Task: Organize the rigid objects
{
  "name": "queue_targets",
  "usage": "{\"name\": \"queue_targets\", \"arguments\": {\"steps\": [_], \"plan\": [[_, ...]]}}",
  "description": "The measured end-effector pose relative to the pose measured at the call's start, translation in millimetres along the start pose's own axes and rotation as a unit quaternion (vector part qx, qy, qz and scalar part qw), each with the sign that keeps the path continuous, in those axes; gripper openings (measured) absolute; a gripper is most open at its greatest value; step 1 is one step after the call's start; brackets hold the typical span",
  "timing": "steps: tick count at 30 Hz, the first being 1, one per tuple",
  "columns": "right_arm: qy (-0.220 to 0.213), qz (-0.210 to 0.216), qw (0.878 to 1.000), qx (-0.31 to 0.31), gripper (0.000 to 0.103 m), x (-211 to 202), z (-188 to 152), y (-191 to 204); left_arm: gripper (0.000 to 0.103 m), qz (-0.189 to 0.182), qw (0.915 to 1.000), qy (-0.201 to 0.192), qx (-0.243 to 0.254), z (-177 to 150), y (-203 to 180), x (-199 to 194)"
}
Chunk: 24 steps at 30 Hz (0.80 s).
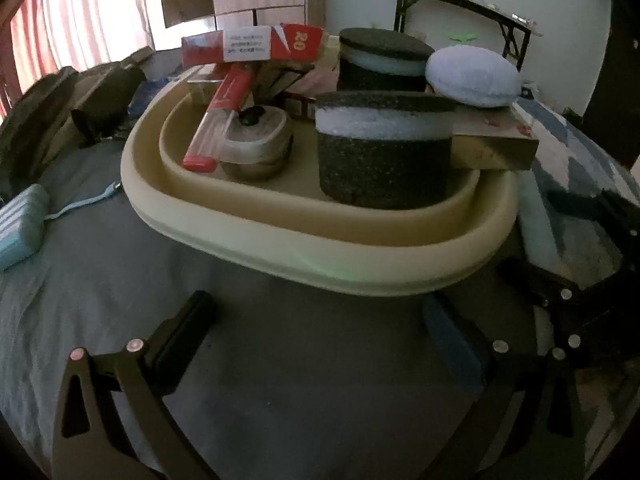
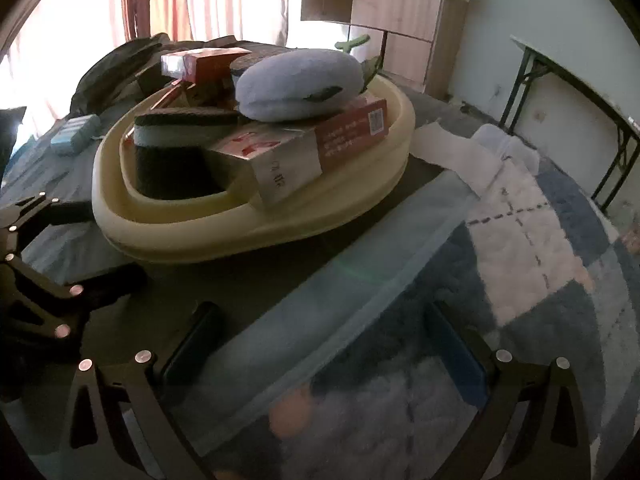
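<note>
Both the left gripper (image 1: 320,328) and right gripper (image 2: 324,332) stand apart, empty, before the cream tray (image 1: 320,248); its piled load looks light but tippy, so grip the stiff rim.

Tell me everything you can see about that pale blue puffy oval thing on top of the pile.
The pale blue pad is a soft-looking, rounded oval cushion, apparently terry cloth, with a seam around its edge. It lies tilted atop the heap in the cream basin, resting on a red and white box and against a dark sponge. Neither gripper touches it.
</note>
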State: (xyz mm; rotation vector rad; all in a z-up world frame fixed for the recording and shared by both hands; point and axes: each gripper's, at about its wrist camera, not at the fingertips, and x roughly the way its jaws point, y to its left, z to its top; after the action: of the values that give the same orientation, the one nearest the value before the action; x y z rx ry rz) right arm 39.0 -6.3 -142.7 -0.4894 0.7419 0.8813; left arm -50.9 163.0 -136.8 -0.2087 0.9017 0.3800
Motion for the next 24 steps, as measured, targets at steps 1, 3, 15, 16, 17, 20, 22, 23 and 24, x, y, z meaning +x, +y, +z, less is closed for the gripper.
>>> {"name": "queue_targets", "arguments": {"steps": [1,3,15,16,17,20,22,23,24], "plan": [[0.003,-0.004,1.0,-0.002,0.103,2.2,0.9,2.0,0.103,0.001,1.0,0.0,0.001,0.7,0.0,-0.2],[0.002,-0.001,1.0,-0.001,0.103,4.4,1.6,2.6,0.103,-0.001,1.0,0.0,-0.001,1.9,0.7,-0.3],[0.003,-0.001,1.0,0.0,0.103,-1.8,2.5,-0.1,0.103,-0.003,1.0,0.0,-0.002,-0.4,2.0,1.8],[0.003,-0.001,1.0,-0.001,0.103,-1.6,2.4,0.2,0.103,-0.003,1.0,0.0,-0.002,-0.4,1.4,1.8],[0.003,-0.001,1.0,-0.001,0.103,-1.6,2.3,0.3,0.103,-0.003,1.0,0.0,-0.002,-1.4,1.3,1.7],[0.003,-0.001,1.0,-0.001,0.103,-1.4,1.9,0.7,0.103,-0.003,1.0,0.0,-0.002,-1.0,0.9,1.7],[0.003,-0.001,1.0,-0.001,0.103,-1.2,1.8,1.5,0.103,-0.003,1.0,0.0,-0.002,-1.2,1.2,1.6],[0.003,-0.001,1.0,-0.001,0.103,-1.4,1.9,0.9,0.103,-0.003,1.0,0.0,-0.002,-1.1,1.1,1.6],[0.003,-0.001,1.0,-0.001,0.103,-1.2,1.8,1.5,0.103,-0.003,1.0,0.0,-0.002,-1.1,1.2,1.7]]}}
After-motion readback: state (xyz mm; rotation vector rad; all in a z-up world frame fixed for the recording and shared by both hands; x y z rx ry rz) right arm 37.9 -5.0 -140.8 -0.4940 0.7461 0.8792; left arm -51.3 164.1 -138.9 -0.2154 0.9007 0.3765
